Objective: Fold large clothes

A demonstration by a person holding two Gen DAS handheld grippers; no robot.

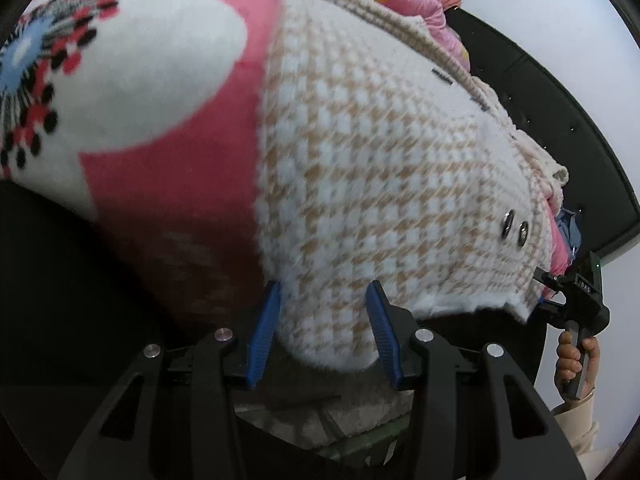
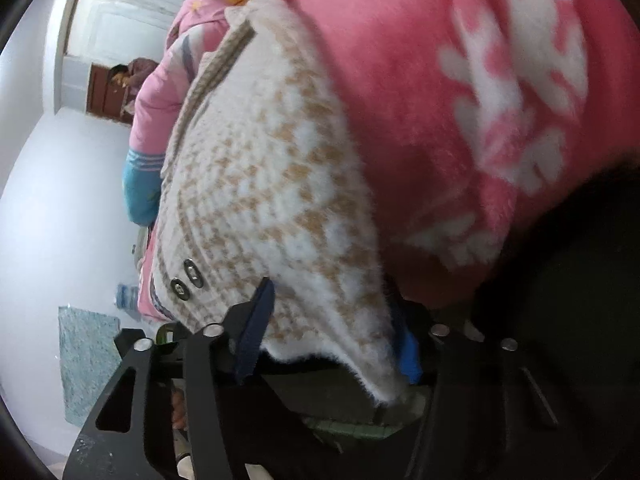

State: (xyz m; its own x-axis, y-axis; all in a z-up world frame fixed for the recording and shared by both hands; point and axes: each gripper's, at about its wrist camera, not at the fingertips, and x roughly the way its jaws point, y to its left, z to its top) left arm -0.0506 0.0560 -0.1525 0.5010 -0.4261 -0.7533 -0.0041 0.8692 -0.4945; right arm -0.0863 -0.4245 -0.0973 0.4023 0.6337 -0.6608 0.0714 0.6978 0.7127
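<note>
A fuzzy cream-and-tan houndstooth knitted garment (image 1: pixel 380 168) is lying on a thick pink fleece blanket with white flower shapes (image 1: pixel 160 128), its near hem hanging over the edge toward both grippers. The left gripper (image 1: pixel 324 332) is holding its blue pads partly apart with a rounded fold of the hem bulging between them; the cloth is filling the gap and touching both pads, so it is gripped. The right gripper (image 2: pixel 332 336) is sitting at the hem's other corner, the knit lying between its pads and covering the right-hand one, but whether they are pressing on it cannot be told.

Only the left wrist view is showing the blanket's blue, red and black flower (image 1: pixel 28 64) far left of the gripper, a black headboard (image 1: pixel 552 120) beyond to the right, and a person's hand (image 1: pixel 576 364) in a cream sleeve gripping the other tool's handle. Both views are showing two metal snaps (image 2: pixel 186 278) near the garment's edge.

Only the right wrist view is showing a pink quilted jacket with a blue cuff (image 2: pixel 152 128) left of the knit, a white wall (image 2: pixel 60 200), a brown wooden cabinet (image 2: pixel 106 94) and a teal mat (image 2: pixel 86 360) on the floor.
</note>
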